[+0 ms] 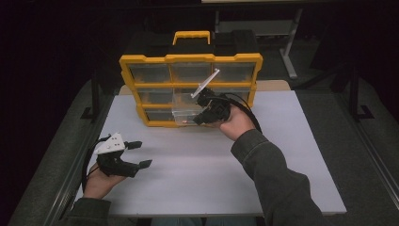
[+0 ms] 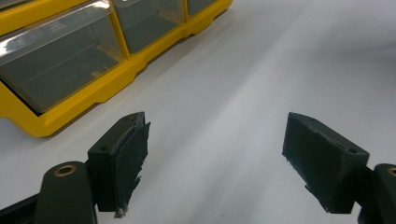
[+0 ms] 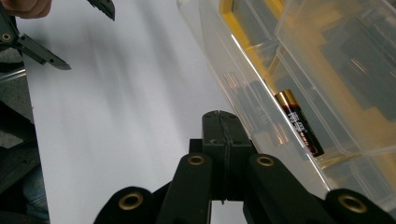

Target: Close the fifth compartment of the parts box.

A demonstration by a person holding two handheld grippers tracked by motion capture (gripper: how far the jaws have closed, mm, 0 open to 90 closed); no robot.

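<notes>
A yellow organizer (image 1: 190,59) with clear drawers stands at the back of the white table. One clear drawer (image 1: 184,112) in its lower rows is pulled out. In the right gripper view, a black and gold battery (image 3: 299,122) lies inside this clear drawer (image 3: 233,70). My right gripper (image 1: 198,120) is shut with nothing between its jaws. Its closed tip (image 3: 220,116) sits just outside the drawer's wall; whether it touches is unclear. My left gripper (image 1: 141,154) stands open and empty at the table's front left, and its jaws (image 2: 217,135) point toward the organizer (image 2: 70,112).
The white table (image 1: 197,174) stretches between the two hands and to the right of the organizer. The left gripper (image 3: 79,35) appears far off in the right gripper view. A black case with a yellow handle (image 1: 191,36) sits behind the organizer. Dark floor surrounds the table.
</notes>
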